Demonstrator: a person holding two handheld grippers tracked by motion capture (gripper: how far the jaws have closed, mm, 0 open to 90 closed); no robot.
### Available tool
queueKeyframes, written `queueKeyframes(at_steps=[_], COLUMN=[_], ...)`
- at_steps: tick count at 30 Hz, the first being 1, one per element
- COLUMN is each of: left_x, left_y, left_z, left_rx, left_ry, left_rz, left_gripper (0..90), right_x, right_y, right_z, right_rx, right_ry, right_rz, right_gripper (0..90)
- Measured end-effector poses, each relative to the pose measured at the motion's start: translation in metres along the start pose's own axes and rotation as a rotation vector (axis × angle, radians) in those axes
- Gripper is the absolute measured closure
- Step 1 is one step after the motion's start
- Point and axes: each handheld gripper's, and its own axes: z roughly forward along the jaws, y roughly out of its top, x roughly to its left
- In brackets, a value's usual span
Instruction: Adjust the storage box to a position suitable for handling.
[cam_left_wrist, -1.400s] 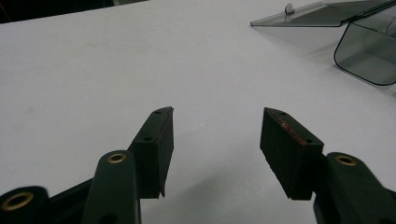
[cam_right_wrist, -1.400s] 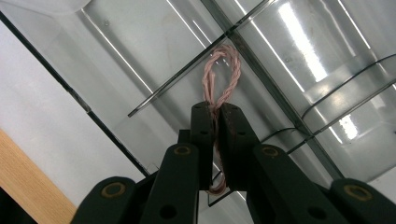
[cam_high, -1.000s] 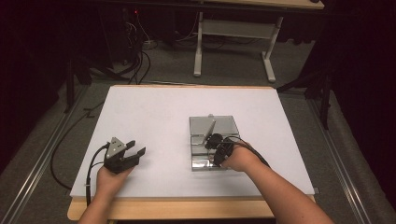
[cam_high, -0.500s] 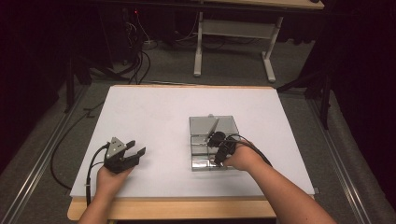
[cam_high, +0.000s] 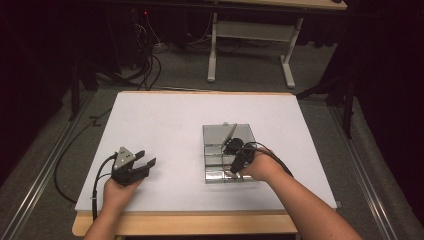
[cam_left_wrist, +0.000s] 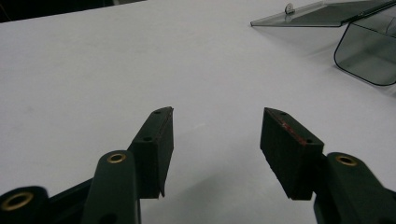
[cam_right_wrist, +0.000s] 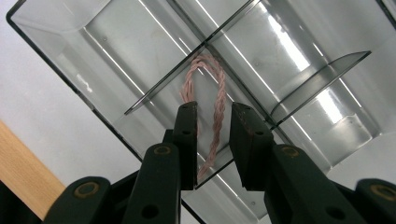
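A clear plastic box (cam_high: 206, 150) with dividers stands on the white table (cam_high: 165, 120), its lid (cam_left_wrist: 317, 16) propped open. My right gripper (cam_high: 236, 150) points down into it. In the right gripper view a pink twisted cord (cam_right_wrist: 218, 93) lies looped in one compartment and runs between the jaws of the right gripper (cam_right_wrist: 214, 109). Those jaws have just been opening, and their pads stand off the cord on both sides. My left gripper (cam_high: 148, 157) rests at the table's near left with its jaws wide apart and nothing between them (cam_left_wrist: 216, 116).
The box's other compartments (cam_right_wrist: 299, 56) look bare. The table's wooden front edge (cam_high: 190, 222) runs just below both hands. A cable (cam_high: 97, 175) trails off the table from the left gripper. A desk frame (cam_high: 250, 35) stands on the floor beyond.
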Motion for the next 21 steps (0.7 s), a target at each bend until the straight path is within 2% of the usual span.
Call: queueKeyframes(at_steps=[2, 6, 11, 13, 15, 21], left_x=[0.0, 0.0, 0.0, 0.0, 0.0, 0.0], left_y=[0.0, 0.0, 0.0, 0.0, 0.0, 0.0], left_z=[0.0, 0.0, 0.0, 0.0, 0.0, 0.0], left_rx=[0.0, -0.001, -0.001, -0.001, -0.001, 0.0], left_ry=[0.0, -0.001, -0.002, -0.002, -0.002, -0.002], left_rz=[0.0, -0.003, -0.003, -0.003, -0.003, -0.001], left_gripper=[44.8, 44.8, 44.8, 44.8, 44.8, 44.8], right_x=[0.0, 0.002, 0.002, 0.002, 0.002, -0.002], right_y=[0.001, 0.002, 0.003, 0.004, 0.004, 0.001], right_z=[0.001, 0.003, 0.01, 0.011, 0.008, -0.005], right_rx=[0.003, 0.006, 0.021, 0.019, 0.004, -0.02], right_ry=[-0.003, -0.025, -0.025, -0.024, -0.024, -0.029], right_rz=[-0.004, -0.026, -0.043, -0.034, -0.014, 0.0], right_gripper=[75.5, 88.2, 88.0, 85.7, 82.5, 77.0])
